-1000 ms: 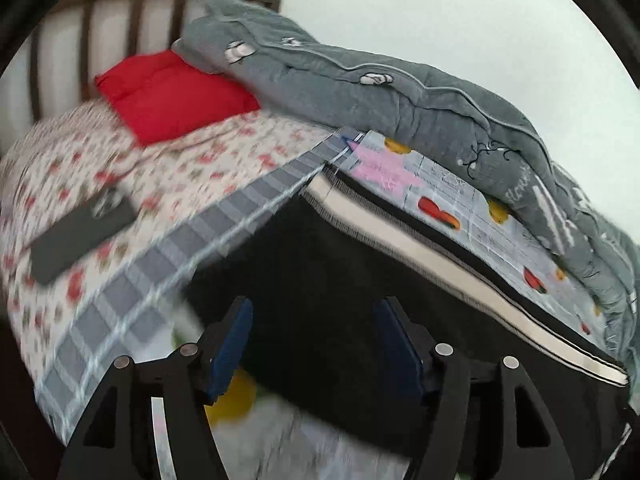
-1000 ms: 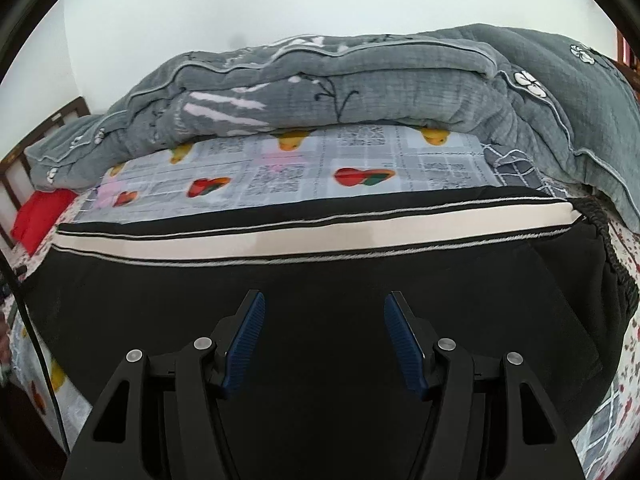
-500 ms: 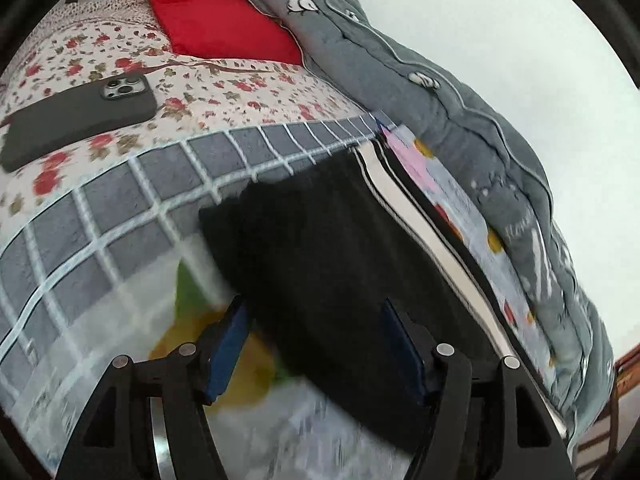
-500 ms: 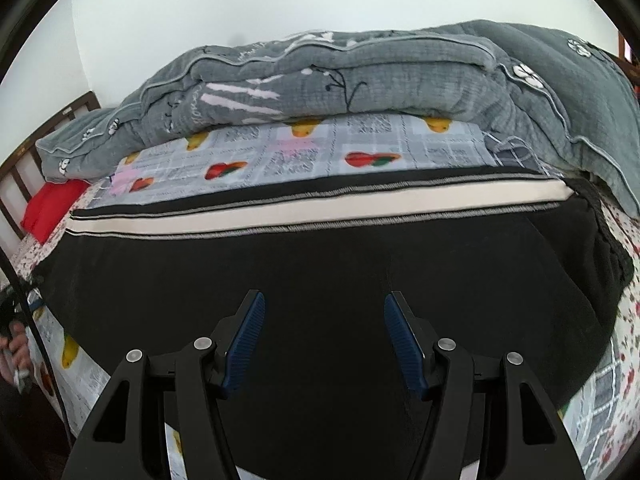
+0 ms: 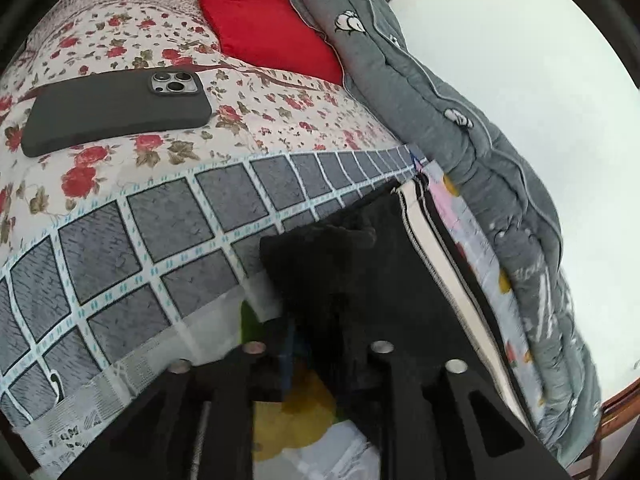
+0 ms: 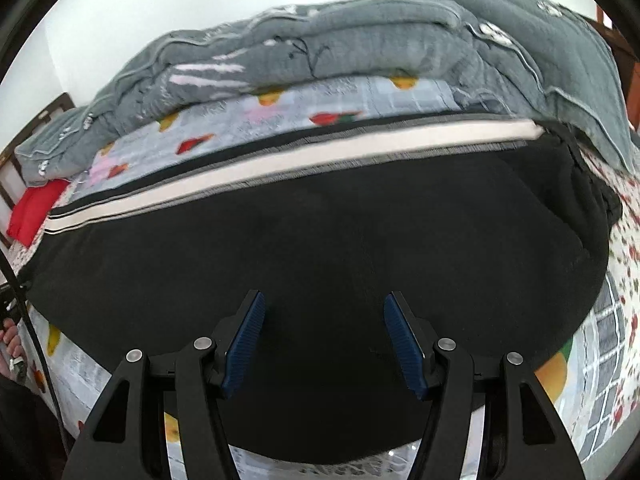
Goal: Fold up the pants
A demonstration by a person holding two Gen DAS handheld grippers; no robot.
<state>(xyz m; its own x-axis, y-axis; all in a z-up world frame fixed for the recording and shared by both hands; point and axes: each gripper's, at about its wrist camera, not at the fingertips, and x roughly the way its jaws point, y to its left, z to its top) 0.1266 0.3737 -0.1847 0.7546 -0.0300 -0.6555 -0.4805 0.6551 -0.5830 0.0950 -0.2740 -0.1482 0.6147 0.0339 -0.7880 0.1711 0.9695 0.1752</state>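
Black pants [image 6: 320,232] with a white side stripe [image 6: 280,164] lie flat across the bed. In the left wrist view their leg end [image 5: 360,264] lies on the grey checked sheet [image 5: 160,232]. My left gripper [image 5: 320,340] is closing on the near corner of that leg end, with black fabric bunched between its jaws. My right gripper [image 6: 324,340] hovers open over the wide black part near the waist. Nothing is between its blue pads [image 6: 244,340].
A dark phone [image 5: 116,108] lies on the floral sheet beyond the leg end, and a red pillow [image 5: 264,28] lies by the headboard. A rolled grey quilt [image 6: 320,40] runs along the far side against the wall. A person's hand [image 6: 10,344] shows at the left edge.
My left gripper has dropped toward the leg end, rolled, and narrowed its jaws onto the black fabric. My right gripper has sunk a little closer to the pants, jaws unchanged.
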